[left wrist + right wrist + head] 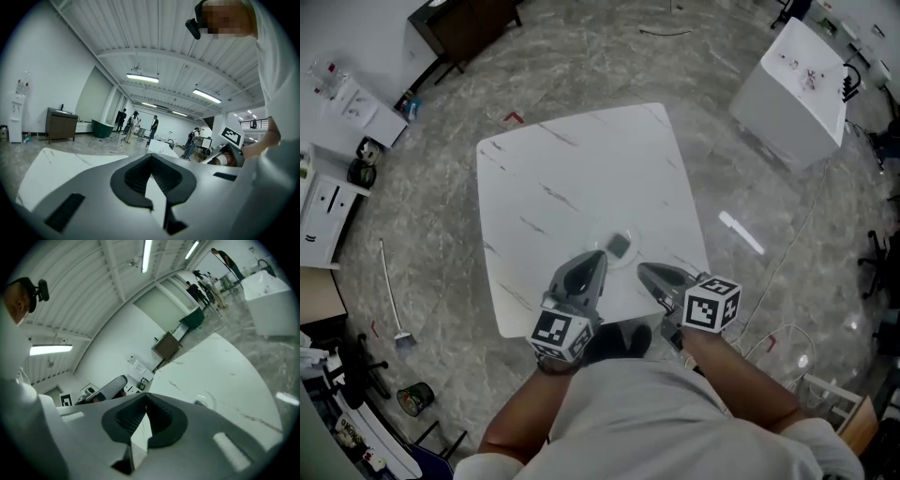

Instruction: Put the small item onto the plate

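Note:
A small dark square item point(619, 246) lies on a little clear plate point(631, 260) near the front edge of the white marble table point(581, 169). My left gripper point(597, 256) hovers just in front-left of the plate, its jaws shut with nothing between them; its own view shows the tips point(151, 157) meeting. My right gripper point(643, 269) sits just right of the plate, also shut and empty point(146, 396). The right gripper view shows the plate point(209, 398) beyond the jaws on the tabletop.
A white box-shaped unit point(797, 89) stands on the floor at the far right, and a dark cabinet point(464, 19) at the far left. A broom point(392, 295) and cables point(787, 342) lie on the floor. Several people point(133, 124) stand far off.

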Demonstrator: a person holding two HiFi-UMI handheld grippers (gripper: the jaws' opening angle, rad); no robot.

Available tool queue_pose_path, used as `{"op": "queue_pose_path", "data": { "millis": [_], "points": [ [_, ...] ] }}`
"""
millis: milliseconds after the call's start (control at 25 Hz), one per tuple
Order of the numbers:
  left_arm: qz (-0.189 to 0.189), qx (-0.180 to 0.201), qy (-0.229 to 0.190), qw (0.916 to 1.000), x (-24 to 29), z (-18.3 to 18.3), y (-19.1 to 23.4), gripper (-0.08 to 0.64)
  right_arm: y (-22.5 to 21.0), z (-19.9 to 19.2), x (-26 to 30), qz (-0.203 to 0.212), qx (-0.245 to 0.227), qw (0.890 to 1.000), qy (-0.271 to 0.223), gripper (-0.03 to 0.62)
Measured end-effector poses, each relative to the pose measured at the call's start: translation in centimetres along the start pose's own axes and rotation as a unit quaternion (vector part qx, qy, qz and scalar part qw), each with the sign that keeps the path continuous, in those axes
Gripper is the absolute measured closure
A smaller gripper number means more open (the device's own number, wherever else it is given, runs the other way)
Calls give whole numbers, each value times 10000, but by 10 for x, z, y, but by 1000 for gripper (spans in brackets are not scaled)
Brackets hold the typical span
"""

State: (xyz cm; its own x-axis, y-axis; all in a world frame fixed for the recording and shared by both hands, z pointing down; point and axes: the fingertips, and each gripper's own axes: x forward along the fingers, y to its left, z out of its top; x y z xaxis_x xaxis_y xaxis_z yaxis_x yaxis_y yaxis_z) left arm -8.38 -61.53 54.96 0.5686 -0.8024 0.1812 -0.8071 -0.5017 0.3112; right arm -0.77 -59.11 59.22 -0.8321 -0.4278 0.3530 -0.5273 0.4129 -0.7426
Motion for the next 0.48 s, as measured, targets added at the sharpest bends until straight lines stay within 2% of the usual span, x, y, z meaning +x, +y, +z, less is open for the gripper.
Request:
{"op": "queue_pose_path", "data": {
  "millis": [120, 240, 400, 480],
  "points": [
    [-37, 271, -287, 9992, -22, 45, -36, 554, 56, 19, -32, 269, -796, 9960, -310, 589],
    [-30, 527, -476, 9975, -42, 91, -76, 554, 111, 42, -76, 476, -1714, 9819, -654, 589],
    [-31, 922, -564, 9941, -71, 134, -135, 554, 182, 67, -141, 550, -2950, 9462, -1208, 589],
    [-10, 1040, -680, 9922, -84, 152, -159, 554, 210, 76, -167, 547, -3394, 9276, -1459, 589]
  ]
}}
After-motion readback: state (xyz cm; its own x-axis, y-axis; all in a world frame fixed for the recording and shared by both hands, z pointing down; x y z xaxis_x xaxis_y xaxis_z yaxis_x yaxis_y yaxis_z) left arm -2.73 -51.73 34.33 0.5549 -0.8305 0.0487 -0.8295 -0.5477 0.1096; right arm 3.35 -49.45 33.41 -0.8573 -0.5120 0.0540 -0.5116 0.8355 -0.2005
